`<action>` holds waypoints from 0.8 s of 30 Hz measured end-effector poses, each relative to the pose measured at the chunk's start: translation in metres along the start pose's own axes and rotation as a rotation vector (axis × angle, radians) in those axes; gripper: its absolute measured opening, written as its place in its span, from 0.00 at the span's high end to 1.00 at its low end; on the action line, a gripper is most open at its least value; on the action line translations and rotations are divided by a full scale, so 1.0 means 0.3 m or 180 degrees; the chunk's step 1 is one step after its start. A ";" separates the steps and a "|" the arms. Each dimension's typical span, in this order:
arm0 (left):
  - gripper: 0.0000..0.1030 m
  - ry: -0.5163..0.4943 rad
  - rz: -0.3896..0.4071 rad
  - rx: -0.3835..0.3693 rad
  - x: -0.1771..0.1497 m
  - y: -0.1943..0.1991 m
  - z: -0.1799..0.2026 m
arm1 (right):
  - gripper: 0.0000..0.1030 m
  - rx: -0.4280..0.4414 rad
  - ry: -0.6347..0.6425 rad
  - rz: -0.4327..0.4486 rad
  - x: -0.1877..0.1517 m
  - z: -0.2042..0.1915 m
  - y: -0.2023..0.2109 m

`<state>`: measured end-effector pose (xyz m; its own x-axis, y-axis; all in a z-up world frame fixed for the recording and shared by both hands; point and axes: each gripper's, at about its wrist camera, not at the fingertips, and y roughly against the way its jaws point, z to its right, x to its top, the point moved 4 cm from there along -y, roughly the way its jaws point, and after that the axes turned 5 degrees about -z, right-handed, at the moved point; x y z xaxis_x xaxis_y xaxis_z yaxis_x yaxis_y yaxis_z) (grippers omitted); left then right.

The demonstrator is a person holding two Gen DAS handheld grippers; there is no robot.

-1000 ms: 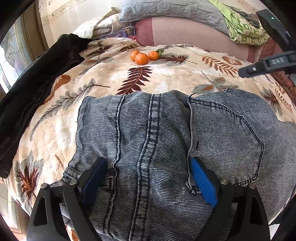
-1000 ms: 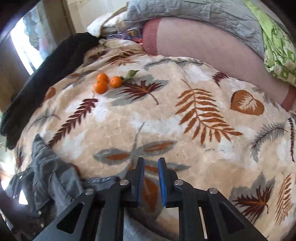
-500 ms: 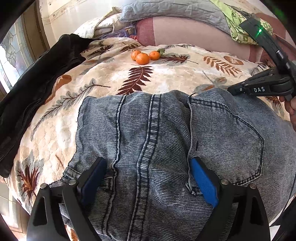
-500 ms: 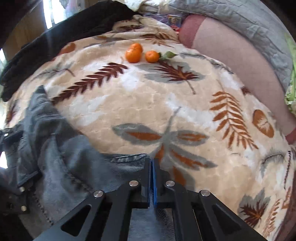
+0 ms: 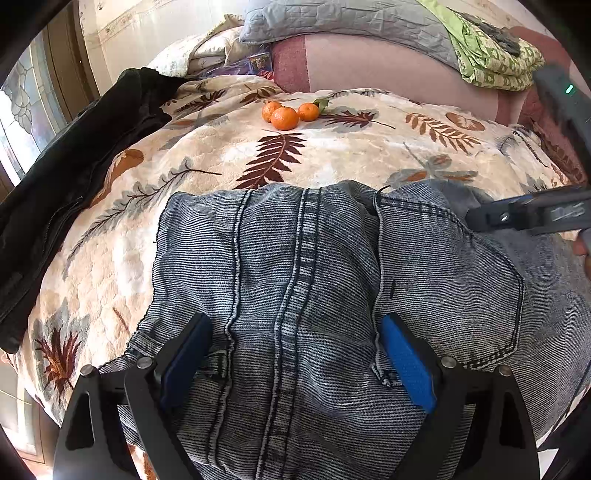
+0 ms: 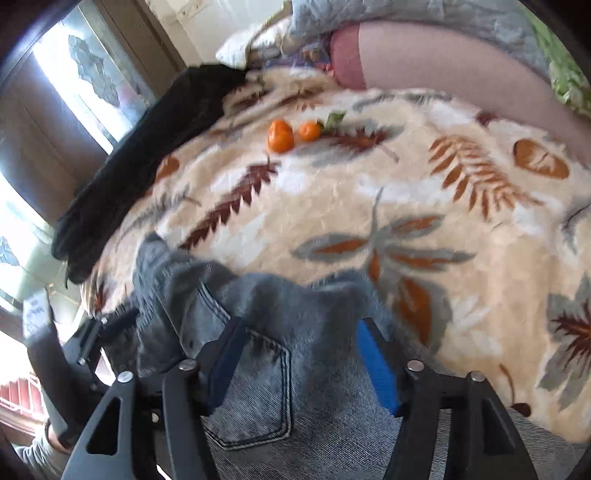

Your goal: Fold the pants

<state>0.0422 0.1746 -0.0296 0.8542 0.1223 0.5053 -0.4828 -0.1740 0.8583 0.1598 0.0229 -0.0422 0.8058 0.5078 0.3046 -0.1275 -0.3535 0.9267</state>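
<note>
Blue-grey jeans lie on a leaf-patterned blanket, seat side up, with a back pocket showing. My left gripper stands open, its blue pads straddling the centre seam near the waistband. My right gripper hangs over the jeans near their far edge. Its jaws are opening, with denim below and between them and the pads not pressing on it. Its body shows at the right edge of the left wrist view.
Three mandarins lie on the blanket beyond the jeans. A black jacket runs along the left edge of the bed. Grey pillows and a green cloth are at the back. A window is at the left.
My right gripper closed fully half a second ago and now stands open; it came down and nearer over the jeans. My left gripper has not moved.
</note>
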 end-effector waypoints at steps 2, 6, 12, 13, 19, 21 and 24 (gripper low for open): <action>0.10 0.0048 0.0390 0.0015 0.019 0.083 -0.010 | 0.37 -0.0225 -0.0310 0.0058 0.020 0.093 -0.031; 0.10 0.0054 0.0642 0.0561 0.027 0.112 -0.055 | 0.35 0.0103 -0.0635 0.0537 0.010 0.124 0.109; 0.10 0.0340 -0.0124 0.0040 -0.017 0.008 -0.125 | 0.26 0.0112 -0.0213 0.0101 -0.047 -0.012 0.084; 0.10 0.0442 -0.0076 -0.0120 -0.019 0.032 -0.144 | 0.25 0.0023 -0.0127 -0.0201 -0.073 -0.029 0.020; 0.10 0.1600 -0.0204 -0.0913 -0.088 0.124 -0.388 | 0.24 -0.0026 0.0117 0.0225 -0.199 -0.132 0.119; 0.10 0.1885 -0.0346 -0.1130 -0.141 0.131 -0.422 | 0.24 -0.0015 0.0288 0.0278 -0.252 -0.176 0.141; 0.10 0.2011 -0.0432 -0.1370 -0.192 0.153 -0.390 | 0.24 0.0071 0.0381 0.0385 -0.324 -0.206 0.153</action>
<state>-0.0516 0.2741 -0.0088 0.7017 0.6717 0.2376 -0.5246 0.2614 0.8102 0.0398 0.0059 -0.0155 0.7106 0.5499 0.4390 -0.2056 -0.4344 0.8770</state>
